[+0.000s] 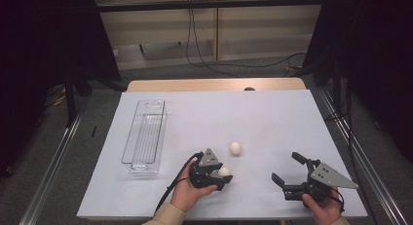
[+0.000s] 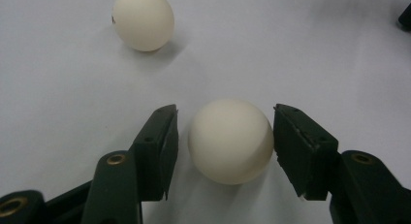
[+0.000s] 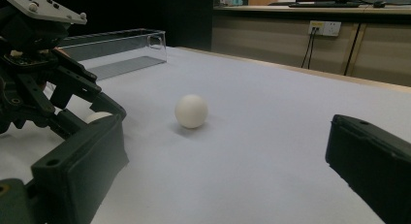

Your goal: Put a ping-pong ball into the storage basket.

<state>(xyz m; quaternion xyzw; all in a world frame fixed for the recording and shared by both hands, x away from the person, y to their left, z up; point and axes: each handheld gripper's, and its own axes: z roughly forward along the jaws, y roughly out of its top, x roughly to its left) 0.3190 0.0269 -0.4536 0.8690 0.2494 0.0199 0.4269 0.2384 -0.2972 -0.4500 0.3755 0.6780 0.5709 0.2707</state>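
Two white balls (image 2: 230, 140) (image 2: 143, 19); farther one's red marking too small to read

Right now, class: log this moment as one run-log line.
left gripper: open round near ball, one pad touching | right gripper: open, empty | far ball: loose | clear bin: empty

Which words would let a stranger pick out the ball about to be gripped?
On the white table, right of the clear tray, lie two white balls. The nearer ball sits between the left gripper jaws; the farther ball lies free.
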